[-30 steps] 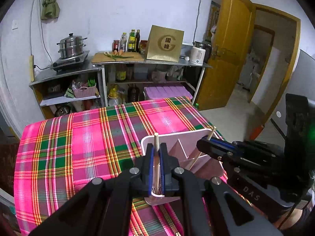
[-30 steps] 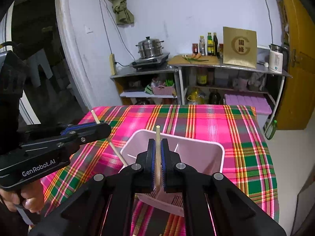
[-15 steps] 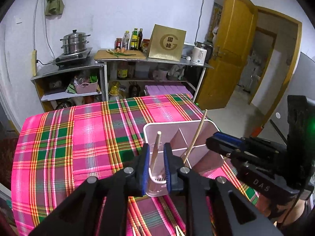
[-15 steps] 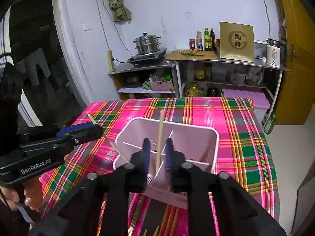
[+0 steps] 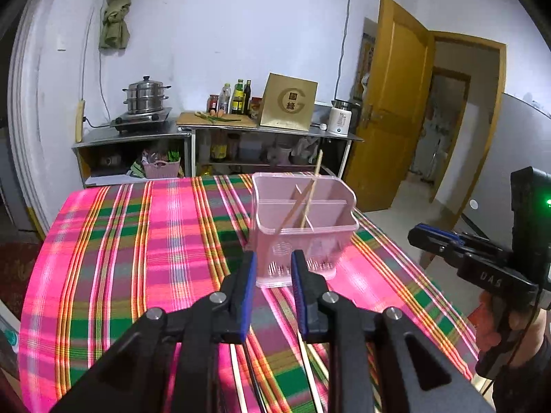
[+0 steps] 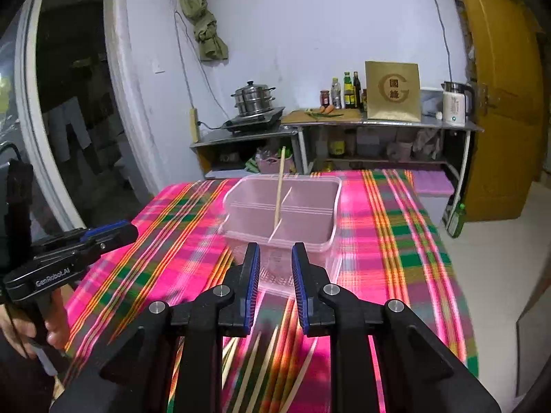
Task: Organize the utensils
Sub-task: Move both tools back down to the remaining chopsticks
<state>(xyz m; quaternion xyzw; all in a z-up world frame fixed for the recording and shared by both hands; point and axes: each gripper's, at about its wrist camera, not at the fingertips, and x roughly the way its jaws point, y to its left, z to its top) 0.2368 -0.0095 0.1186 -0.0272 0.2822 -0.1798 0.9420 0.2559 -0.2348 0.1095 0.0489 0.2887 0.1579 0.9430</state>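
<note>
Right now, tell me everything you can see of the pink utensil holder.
The pink utensil holder is translucent plastic, boxy with rounded corners, split by thin walls into compartments, with slots near its base. It stands upright on the plaid tablecloth. Wooden chopsticks lean inside, tips above the rim. Neither gripper touches it.

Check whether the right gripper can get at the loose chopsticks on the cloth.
Probably yes: the right gripper is empty with jaws apart, and the chopsticks lie uncovered on the cloth just below it.
</note>
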